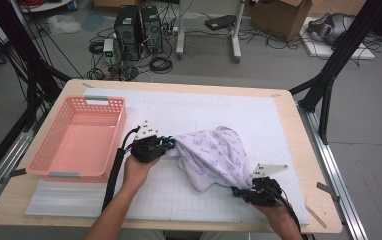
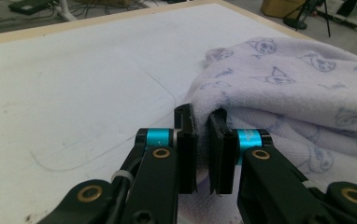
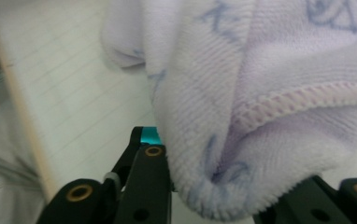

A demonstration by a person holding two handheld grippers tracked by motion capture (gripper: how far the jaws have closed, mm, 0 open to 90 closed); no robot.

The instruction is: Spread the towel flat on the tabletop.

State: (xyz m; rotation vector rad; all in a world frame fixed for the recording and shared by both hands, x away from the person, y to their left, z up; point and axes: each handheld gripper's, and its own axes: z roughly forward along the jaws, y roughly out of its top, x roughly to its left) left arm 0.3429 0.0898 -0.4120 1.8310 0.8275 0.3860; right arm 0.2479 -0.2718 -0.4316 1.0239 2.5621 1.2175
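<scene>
One crumpled white towel, blue-printed

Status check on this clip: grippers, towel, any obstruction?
Left gripper shut on towel edge. Right gripper clamped on its near corner. Towel bunched, partly lifted. Pink basket off left, nothing blocking.

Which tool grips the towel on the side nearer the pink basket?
The left tool: it pinches the towel beside the pink basket; the right tool holds the far side.
</scene>
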